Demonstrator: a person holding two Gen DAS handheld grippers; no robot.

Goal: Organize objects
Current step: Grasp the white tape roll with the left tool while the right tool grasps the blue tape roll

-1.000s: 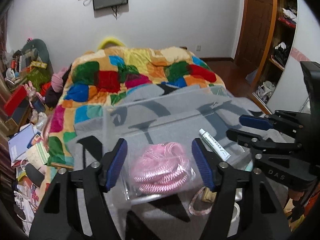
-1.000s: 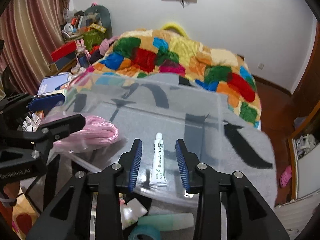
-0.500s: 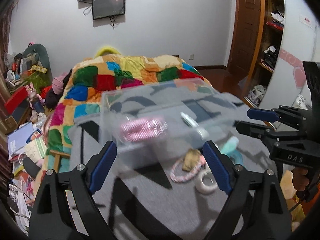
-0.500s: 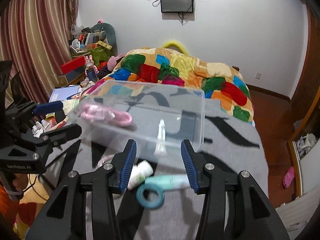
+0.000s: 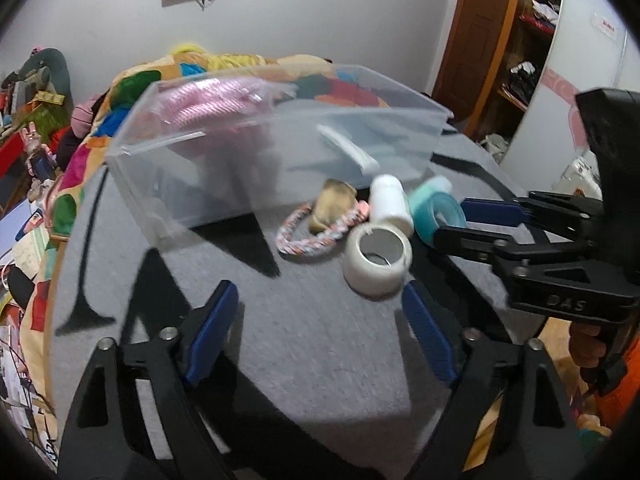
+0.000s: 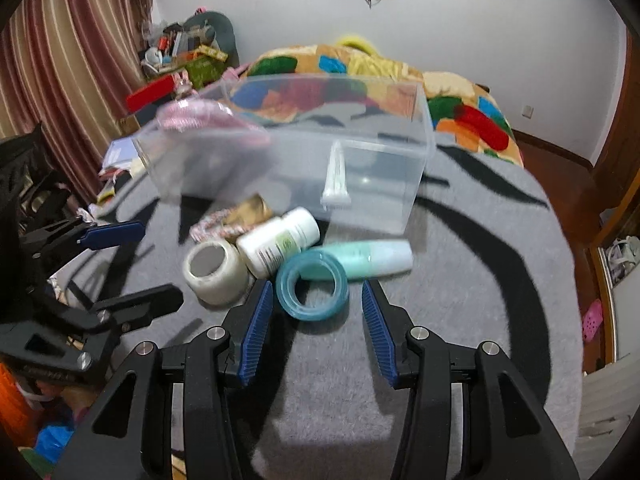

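Observation:
A clear plastic box [image 5: 224,184] [image 6: 380,168] stands on the grey mat and holds a pink coiled rope [image 5: 216,100] [image 6: 192,118] and a small white tube [image 5: 348,152] [image 6: 336,184]. In front of it lie a white tape roll [image 5: 378,260] [image 6: 214,268], a white bottle [image 5: 392,204] [image 6: 280,242], a teal tape ring [image 6: 312,286], a mint tube [image 6: 372,258], a braided ring [image 5: 296,236] and a tan object [image 5: 336,204]. My left gripper [image 5: 320,328] is open and empty, short of the white roll. My right gripper [image 6: 318,324] is open and empty, just before the teal ring.
The grey patterned mat [image 6: 460,320] covers the near end of a bed with a multicoloured quilt [image 6: 460,108]. Cluttered shelves and striped curtains [image 6: 80,60] are on the left, a wooden door and wardrobe [image 5: 500,40] on the right.
Both grippers have pulled back from the clear box and point lower. Both have opened wider. The loose items in front of the box have come into view.

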